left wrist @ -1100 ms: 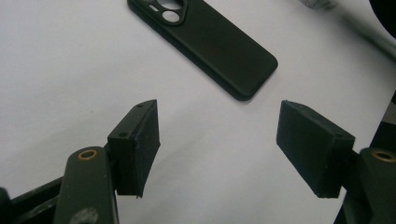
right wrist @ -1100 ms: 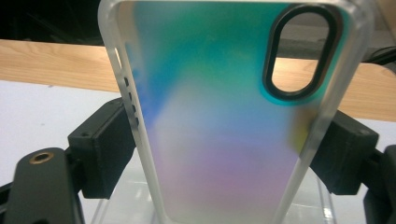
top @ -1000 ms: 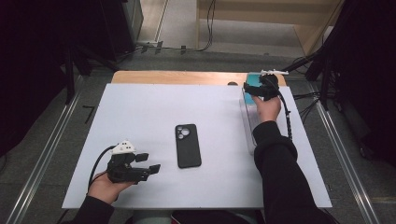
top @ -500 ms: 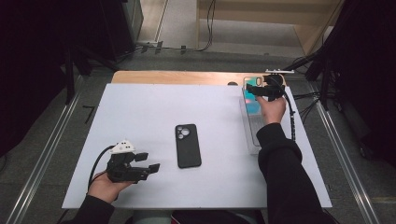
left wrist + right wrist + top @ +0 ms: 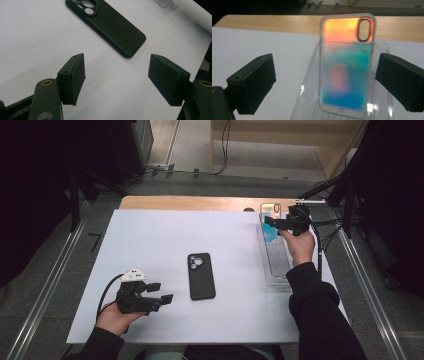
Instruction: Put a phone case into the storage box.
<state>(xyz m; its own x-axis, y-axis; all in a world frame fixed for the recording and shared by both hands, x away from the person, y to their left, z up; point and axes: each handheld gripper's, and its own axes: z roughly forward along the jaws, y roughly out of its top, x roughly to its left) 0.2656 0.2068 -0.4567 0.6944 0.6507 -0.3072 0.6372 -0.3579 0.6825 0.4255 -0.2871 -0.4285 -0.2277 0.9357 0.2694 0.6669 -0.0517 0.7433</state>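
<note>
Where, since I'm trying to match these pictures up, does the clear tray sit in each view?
High view: the clear tray lies lengthwise along the right edge of the white sheet.
Left gripper view: top right corner, a blurred clear edge, probably the tray.
Right gripper view: lower centre, with the iridescent phone case standing up in it.
Shared landmark: the white sheet under everything.

phone case [image 5: 346, 67]: glossy translucent iridescent plastic; tray [image 5: 308, 100]: clear glossy plastic; black phone [image 5: 112, 25]: matt, smooth; table edge [image 5: 274, 23]: wood.
</note>
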